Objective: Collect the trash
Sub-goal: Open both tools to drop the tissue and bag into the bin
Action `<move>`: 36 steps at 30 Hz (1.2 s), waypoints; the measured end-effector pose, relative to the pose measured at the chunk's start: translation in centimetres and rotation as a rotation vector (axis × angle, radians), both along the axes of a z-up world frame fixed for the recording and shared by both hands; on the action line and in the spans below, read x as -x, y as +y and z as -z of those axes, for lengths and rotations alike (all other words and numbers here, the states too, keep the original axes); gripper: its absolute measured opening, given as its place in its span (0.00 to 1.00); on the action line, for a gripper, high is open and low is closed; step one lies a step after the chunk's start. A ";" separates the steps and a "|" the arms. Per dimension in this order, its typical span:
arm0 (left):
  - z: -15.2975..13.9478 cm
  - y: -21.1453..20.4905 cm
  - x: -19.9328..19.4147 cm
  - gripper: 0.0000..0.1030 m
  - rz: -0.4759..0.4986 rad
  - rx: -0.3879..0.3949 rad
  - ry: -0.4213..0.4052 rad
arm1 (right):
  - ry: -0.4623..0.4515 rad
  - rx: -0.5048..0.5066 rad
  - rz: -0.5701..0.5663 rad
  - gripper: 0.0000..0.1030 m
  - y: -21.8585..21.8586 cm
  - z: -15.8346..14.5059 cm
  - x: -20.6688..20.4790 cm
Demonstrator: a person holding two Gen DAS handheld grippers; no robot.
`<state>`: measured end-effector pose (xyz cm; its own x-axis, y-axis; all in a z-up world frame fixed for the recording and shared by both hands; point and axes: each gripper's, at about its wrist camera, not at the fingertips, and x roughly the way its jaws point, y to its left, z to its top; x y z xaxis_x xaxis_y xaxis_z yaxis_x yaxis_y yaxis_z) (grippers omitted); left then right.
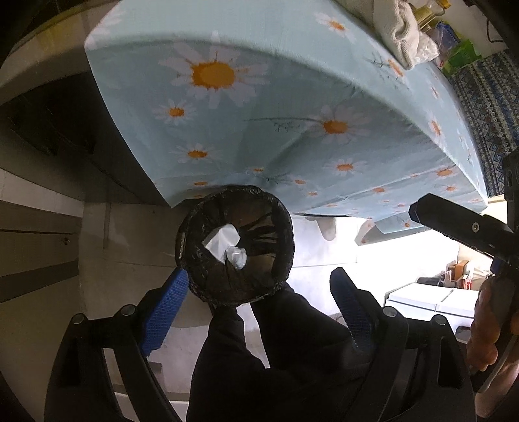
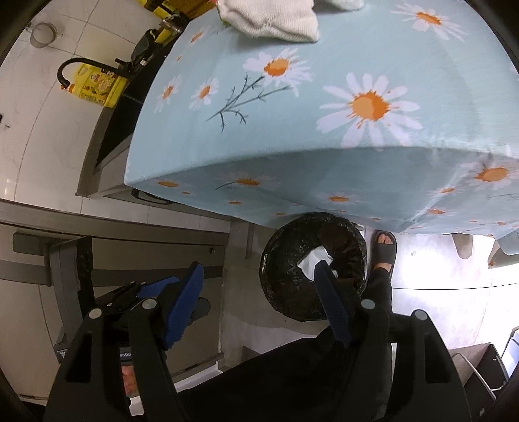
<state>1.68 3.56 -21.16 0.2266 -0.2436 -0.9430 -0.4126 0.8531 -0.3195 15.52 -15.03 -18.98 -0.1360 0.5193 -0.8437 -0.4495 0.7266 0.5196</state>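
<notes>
Nearest, the left gripper (image 1: 258, 300) has its fingers apart and empty; the right gripper (image 2: 259, 303) also is open and holds nothing. Below them stands the trash bin (image 1: 235, 245) on the floor, touching the hanging edge of the bench (image 1: 292, 107) cloth; white tissue (image 1: 222, 242) and a crumpled wad (image 1: 236, 256) lie inside. Further, a white towel (image 2: 275, 19) rests on the bench; I judge a hurried reach could take it as trash, or a low arm could tip the bin.

Daisy-print blue tablecloth (image 2: 324, 136) over table, pale tiled floor (image 2: 39, 136) beneath.
</notes>
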 end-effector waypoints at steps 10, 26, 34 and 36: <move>-3.7 0.6 -0.4 0.84 0.009 -0.035 -0.070 | -0.073 -0.035 0.033 0.68 -1.3 -3.1 0.2; -10.1 1.1 -2.0 0.84 0.034 -0.099 -0.210 | -0.200 -0.092 0.099 0.68 -2.8 -7.8 -1.6; -12.6 1.2 -5.7 0.84 0.047 -0.110 -0.269 | -0.251 -0.111 0.144 0.68 -3.9 -9.9 -5.1; -13.1 0.9 -7.0 0.84 0.058 -0.113 -0.278 | -0.258 -0.114 0.156 0.68 -4.3 -10.2 -6.1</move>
